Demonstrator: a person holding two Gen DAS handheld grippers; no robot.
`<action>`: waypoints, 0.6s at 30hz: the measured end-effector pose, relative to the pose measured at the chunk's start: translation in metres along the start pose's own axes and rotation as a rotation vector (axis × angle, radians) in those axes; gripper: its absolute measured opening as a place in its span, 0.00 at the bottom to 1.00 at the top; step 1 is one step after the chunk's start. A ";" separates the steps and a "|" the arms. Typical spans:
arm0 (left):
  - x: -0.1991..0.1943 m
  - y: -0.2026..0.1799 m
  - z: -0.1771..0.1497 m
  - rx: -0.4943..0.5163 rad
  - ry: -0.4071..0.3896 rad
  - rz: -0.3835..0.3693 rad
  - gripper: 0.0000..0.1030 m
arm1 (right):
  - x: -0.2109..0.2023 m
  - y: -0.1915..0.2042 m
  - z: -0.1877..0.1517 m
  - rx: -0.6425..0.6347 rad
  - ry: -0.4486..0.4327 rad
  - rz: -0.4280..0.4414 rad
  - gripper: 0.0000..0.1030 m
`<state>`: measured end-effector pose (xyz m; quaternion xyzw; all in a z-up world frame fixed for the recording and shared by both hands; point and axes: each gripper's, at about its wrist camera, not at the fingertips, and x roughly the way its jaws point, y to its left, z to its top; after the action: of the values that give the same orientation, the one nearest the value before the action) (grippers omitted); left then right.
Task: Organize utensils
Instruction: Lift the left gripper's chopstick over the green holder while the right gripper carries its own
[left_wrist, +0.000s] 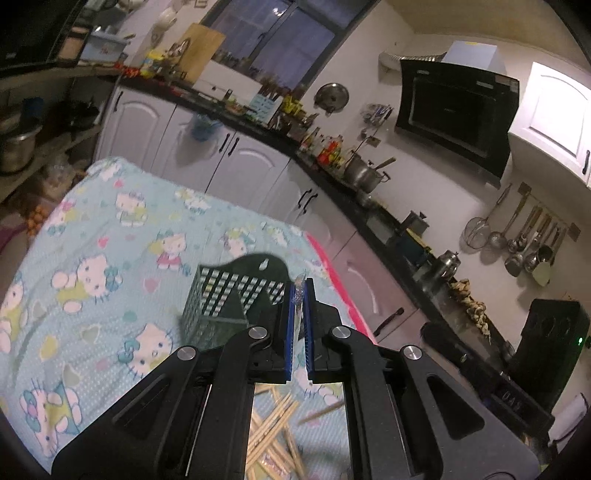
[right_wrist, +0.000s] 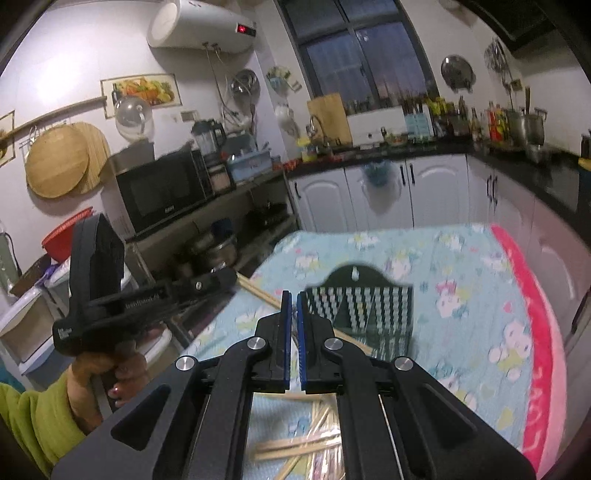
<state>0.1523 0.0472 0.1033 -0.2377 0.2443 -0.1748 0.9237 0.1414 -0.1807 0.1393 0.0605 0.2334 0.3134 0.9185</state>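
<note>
one green mesh holder (left_wrist: 229, 302), two grippers, and a scattered pile of chopsticks (left_wrist: 273, 439), too many to count.

Made out no full word anywhere. Saw a red lit display on the white water heater (right_wrist: 201, 27), its digits too blurred to read. Noted a small pale brand mark low on the door of the microwave (right_wrist: 162, 192), illegible. Found raised lettering along the black body of the left gripper (right_wrist: 231, 278) and a white mark near its grip end, both smeared. Spotted pale characters, perhaps digits, on a dark box (left_wrist: 517, 395), not readable. Caught a red mark on a blue box (left_wrist: 103, 46), likewise unreadable.
</note>
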 end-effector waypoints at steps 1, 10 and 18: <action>-0.001 -0.002 0.004 0.007 -0.007 0.002 0.02 | -0.003 0.001 0.008 -0.009 -0.017 -0.006 0.03; -0.012 -0.010 0.041 0.041 -0.080 0.017 0.02 | -0.010 -0.005 0.063 -0.033 -0.130 -0.040 0.03; -0.017 -0.007 0.062 0.080 -0.113 0.069 0.02 | 0.001 -0.017 0.108 -0.036 -0.201 -0.076 0.03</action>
<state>0.1698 0.0707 0.1614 -0.2015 0.1928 -0.1385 0.9503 0.2018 -0.1903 0.2304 0.0662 0.1363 0.2747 0.9495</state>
